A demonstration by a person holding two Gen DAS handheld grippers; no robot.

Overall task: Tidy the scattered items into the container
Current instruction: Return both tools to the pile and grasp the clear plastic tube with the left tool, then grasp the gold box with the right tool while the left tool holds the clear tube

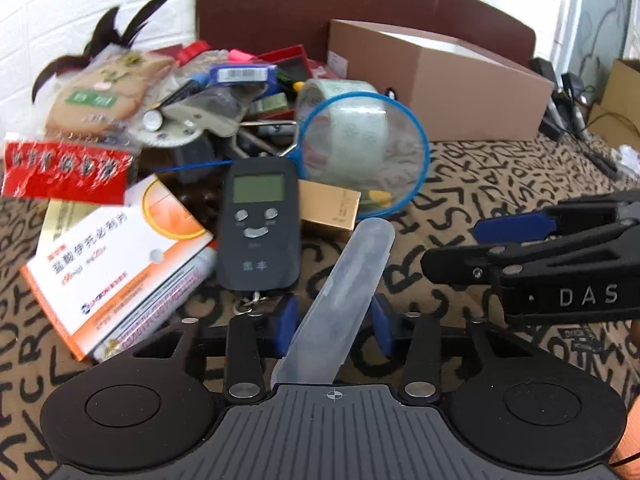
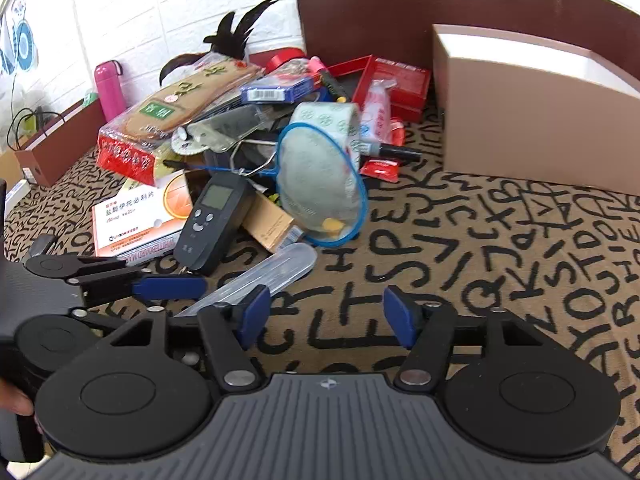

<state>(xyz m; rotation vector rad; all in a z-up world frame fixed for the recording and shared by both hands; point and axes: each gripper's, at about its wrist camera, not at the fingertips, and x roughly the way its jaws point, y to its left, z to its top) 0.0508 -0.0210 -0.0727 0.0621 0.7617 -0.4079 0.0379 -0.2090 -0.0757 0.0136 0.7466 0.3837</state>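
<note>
1 clear case (image 1: pixel 344 300), 1 box (image 1: pixel 436 84), perhaps 2 medicine cartons (image 1: pixel 120 256).

Both views were bright and evenly lit by soft daylight, with only faint shadows. Fisheye distortion bent the brown headboard (image 1: pixel 360 4) and white brick wall (image 2: pixel 160 12) at the edges. The snack packets (image 1: pixel 80 128) on the left were smeared by blur; the tape roll (image 1: pixel 348 120) caught mild glare.

One cardboard box (image 2: pixel 532 120), one digital scale (image 1: pixel 260 224), one tape roll (image 1: pixel 348 120), one blue net (image 1: pixel 368 152), one clear case (image 1: pixel 344 300), two grippers.
</note>
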